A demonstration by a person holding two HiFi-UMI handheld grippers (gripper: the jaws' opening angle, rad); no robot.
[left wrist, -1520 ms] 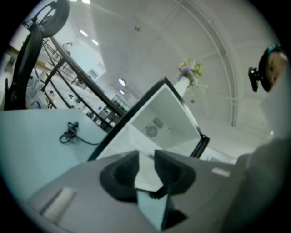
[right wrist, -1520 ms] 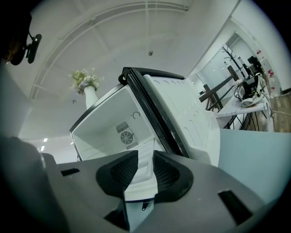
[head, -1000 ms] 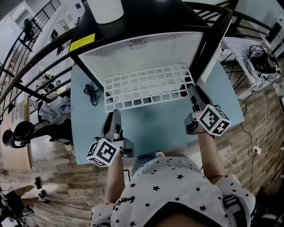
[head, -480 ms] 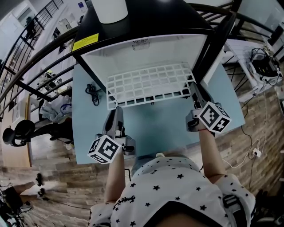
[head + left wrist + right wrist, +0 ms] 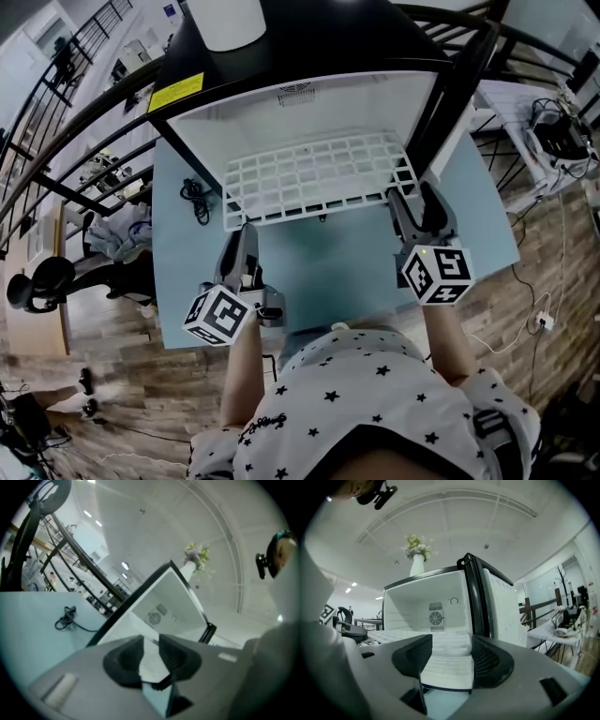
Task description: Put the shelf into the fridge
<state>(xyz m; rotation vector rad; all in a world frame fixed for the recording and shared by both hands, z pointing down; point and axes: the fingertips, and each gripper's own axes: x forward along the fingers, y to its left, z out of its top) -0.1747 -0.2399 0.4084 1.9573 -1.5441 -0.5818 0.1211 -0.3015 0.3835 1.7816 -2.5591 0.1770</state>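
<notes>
The white wire shelf [image 5: 314,178] lies level inside the open fridge [image 5: 281,103], and its front edge juts slightly over the table. My left gripper [image 5: 247,234] is at the shelf's front left edge, with its pads closed on that white edge [image 5: 151,660]. My right gripper [image 5: 419,199] is at the front right corner. Its jaws have just been opening and now stand wide, off the shelf. In the right gripper view the shelf [image 5: 440,641] shows ahead between the spread fingers [image 5: 412,656].
The fridge stands on a light blue table [image 5: 319,272] with its door [image 5: 450,103] swung open at the right. A black cable [image 5: 194,199] lies left of the fridge. A white vase [image 5: 225,19] stands on top. Railings run behind and to the left.
The shelf slid a little deeper into the fridge. My right gripper rolled, opened and let go of the shelf's right corner. The left gripper barely moved.
</notes>
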